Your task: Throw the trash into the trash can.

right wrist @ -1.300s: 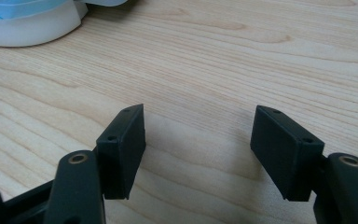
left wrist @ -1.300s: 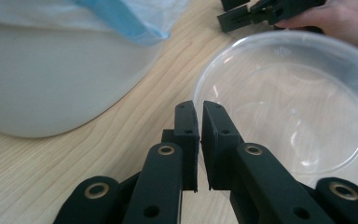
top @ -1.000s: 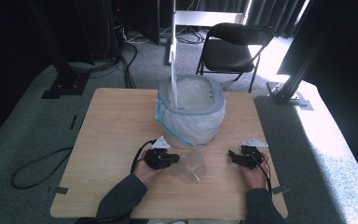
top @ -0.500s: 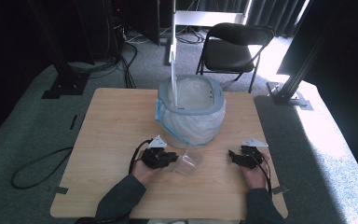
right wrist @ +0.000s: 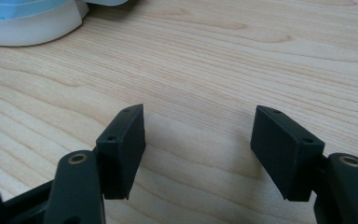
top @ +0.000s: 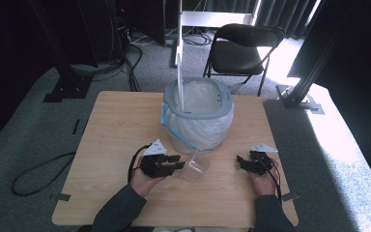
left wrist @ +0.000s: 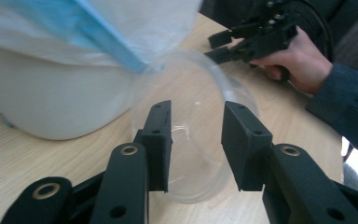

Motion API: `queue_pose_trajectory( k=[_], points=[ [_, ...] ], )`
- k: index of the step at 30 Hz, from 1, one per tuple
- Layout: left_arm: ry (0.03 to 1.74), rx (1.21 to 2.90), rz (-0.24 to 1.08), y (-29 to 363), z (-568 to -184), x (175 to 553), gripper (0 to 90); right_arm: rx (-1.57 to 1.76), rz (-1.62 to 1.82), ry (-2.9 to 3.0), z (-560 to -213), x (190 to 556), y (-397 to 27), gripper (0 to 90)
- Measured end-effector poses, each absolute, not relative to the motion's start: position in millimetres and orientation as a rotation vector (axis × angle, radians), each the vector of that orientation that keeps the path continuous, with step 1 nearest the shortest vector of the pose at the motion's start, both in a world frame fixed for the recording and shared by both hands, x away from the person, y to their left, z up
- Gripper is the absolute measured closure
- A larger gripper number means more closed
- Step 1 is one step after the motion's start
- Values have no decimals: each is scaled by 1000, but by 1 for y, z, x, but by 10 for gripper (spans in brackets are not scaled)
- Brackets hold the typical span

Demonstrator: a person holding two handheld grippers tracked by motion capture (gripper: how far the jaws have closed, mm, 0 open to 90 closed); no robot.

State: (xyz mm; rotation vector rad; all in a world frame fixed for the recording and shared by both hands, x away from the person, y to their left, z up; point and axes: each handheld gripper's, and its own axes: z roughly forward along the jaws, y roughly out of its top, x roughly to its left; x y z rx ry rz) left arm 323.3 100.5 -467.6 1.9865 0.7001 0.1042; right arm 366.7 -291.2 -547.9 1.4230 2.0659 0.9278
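One clear plastic cup [top: 195, 167] lies on its side on the wooden table [top: 116, 125], just in front of one white bin [top: 199, 116]; the left gripper [top: 174, 163] has just been opening, cup rim between its jaws, released; the right gripper [top: 241, 162] stands open, holding nothing; one black chair [top: 244, 48] on grey carpet [top: 29, 135].

A black folding chair [top: 244, 50] stands on the grey carpet [top: 34, 121] beyond the far edge of the wooden table [top: 121, 116]. Black cables [top: 36, 174] lie on the carpet left of the table, and a black metal frame post [top: 306, 58] rises to the table's right.
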Motion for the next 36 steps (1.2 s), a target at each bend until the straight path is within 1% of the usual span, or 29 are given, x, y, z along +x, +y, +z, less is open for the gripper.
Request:
queue_pose_trajectory(
  k=[6, 11, 19, 24, 36],
  points=[
    [668, 2033, 118, 85, -467, 321, 627, 1424, 928, 2065, -548, 367, -291, 342],
    [676, 2057, 121, 77, -469, 322, 658, 1423, 928, 2067, -548, 367, -291, 340],
    [663, 2092, 136, 71, -468, 322, 767, 1423, 928, 2068, -548, 367, -291, 339],
    [674, 2100, 158, 73, -467, 322, 817, 1423, 928, 2068, -548, 367, -291, 338],
    [635, 2101, 146, 73, -462, 319, 835, 1423, 929, 2068, -548, 367, -291, 338]
  ],
)
